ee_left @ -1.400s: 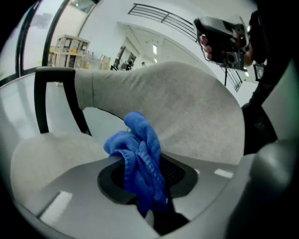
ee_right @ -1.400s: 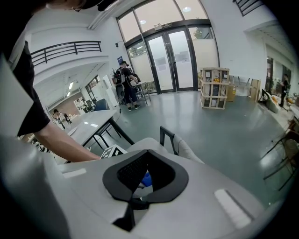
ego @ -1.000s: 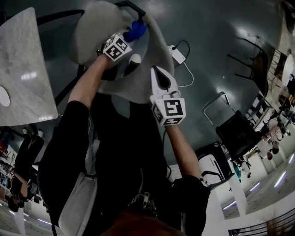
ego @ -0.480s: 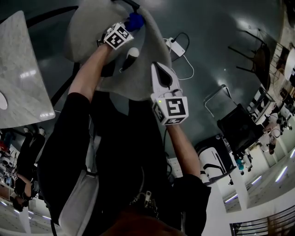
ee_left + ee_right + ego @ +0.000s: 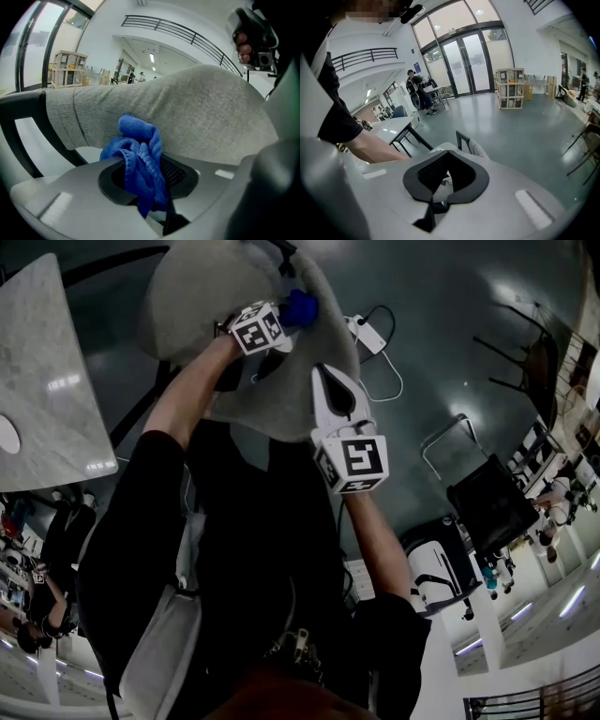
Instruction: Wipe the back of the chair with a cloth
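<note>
Blue cloth (image 5: 140,159) is pinched in our left tool (image 5: 284,317) against the grey chair back (image 5: 197,108) near its top edge. Only a fold is held, so a hard drag over the fabric could, we judge, pull it free. Our left arm (image 5: 187,399) reaches forward; our right tool (image 5: 330,388) hangs closed, empty, nearer us.

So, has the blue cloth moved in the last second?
Yes: the blue cloth, in the left gripper, slid rightward along the chair back, nearer the white adapter.
</note>
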`<move>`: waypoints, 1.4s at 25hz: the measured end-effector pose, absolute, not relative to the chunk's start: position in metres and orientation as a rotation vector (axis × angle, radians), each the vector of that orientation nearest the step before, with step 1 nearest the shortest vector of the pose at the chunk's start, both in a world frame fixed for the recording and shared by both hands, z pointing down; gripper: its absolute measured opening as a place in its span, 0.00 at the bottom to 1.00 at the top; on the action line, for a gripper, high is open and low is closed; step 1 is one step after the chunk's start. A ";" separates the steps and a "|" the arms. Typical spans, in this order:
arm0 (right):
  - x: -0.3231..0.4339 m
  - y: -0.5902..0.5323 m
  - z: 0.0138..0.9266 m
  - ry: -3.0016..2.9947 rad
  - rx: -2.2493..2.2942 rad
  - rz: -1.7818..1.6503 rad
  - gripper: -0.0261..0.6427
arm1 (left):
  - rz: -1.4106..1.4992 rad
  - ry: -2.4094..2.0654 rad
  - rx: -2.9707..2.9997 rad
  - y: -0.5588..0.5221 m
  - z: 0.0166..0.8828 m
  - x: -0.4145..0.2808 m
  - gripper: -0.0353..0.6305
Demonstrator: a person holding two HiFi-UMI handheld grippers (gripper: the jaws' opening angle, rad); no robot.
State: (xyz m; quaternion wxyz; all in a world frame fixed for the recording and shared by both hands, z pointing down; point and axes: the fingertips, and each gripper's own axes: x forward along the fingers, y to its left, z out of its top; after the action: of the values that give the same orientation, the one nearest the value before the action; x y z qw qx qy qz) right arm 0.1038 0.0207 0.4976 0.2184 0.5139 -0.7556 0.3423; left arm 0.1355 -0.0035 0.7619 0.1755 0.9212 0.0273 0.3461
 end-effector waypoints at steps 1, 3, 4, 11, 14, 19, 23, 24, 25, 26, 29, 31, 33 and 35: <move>0.103 0.021 0.498 -2.093 1.420 0.950 0.04 | 0.985 0.106 2.608 0.005 0.763 0.135 0.23; 0.100 0.023 0.500 -2.094 1.411 0.957 0.04 | 0.995 0.167 2.608 0.023 0.763 0.133 0.23; 0.099 0.024 0.501 -2.094 1.407 0.960 0.04 | 1.000 0.199 2.608 0.033 0.763 0.132 0.23; 0.092 0.021 0.506 -2.095 1.408 0.971 0.04 | 1.046 0.413 2.605 0.086 0.766 0.114 0.23; 0.089 0.021 0.508 -2.093 1.396 0.978 0.04 | 1.073 0.493 2.592 0.105 0.767 0.104 0.23; 0.082 0.020 0.512 -2.090 1.386 0.985 0.04 | 1.098 0.577 2.536 0.133 0.768 0.086 0.23; 0.071 0.018 0.515 -2.100 1.381 0.982 0.04 | 1.116 0.625 2.489 0.157 0.776 0.063 0.23; 0.068 0.018 0.515 -2.103 1.378 0.981 0.04 | 1.124 0.633 2.480 0.162 0.777 0.056 0.23; 0.066 0.017 0.515 -2.106 1.374 0.982 0.04 | 1.132 0.642 2.472 0.167 0.777 0.050 0.23; 0.064 0.017 0.515 -2.107 1.370 0.983 0.04 | 1.141 0.652 2.462 0.172 0.778 0.044 0.23; 0.058 0.016 0.514 -2.112 1.359 0.984 0.04 | 1.168 0.683 2.438 0.184 0.780 0.027 0.23; 0.053 0.015 0.512 -2.115 1.353 0.984 0.04 | 1.184 0.699 2.431 0.189 0.780 0.016 0.23; 0.046 0.015 0.509 -2.119 1.347 0.984 0.04 | 1.203 0.715 2.422 0.193 0.779 0.004 0.23; 0.043 0.016 0.507 -2.121 1.340 0.981 0.04 | 1.221 0.736 2.406 0.199 0.778 -0.008 0.23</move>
State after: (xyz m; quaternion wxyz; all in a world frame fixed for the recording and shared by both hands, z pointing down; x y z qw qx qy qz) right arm 0.0434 0.0158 0.5070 0.2220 0.4852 -0.7676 0.3552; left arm -0.0076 0.1990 0.7782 0.1715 0.8476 0.2592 0.4301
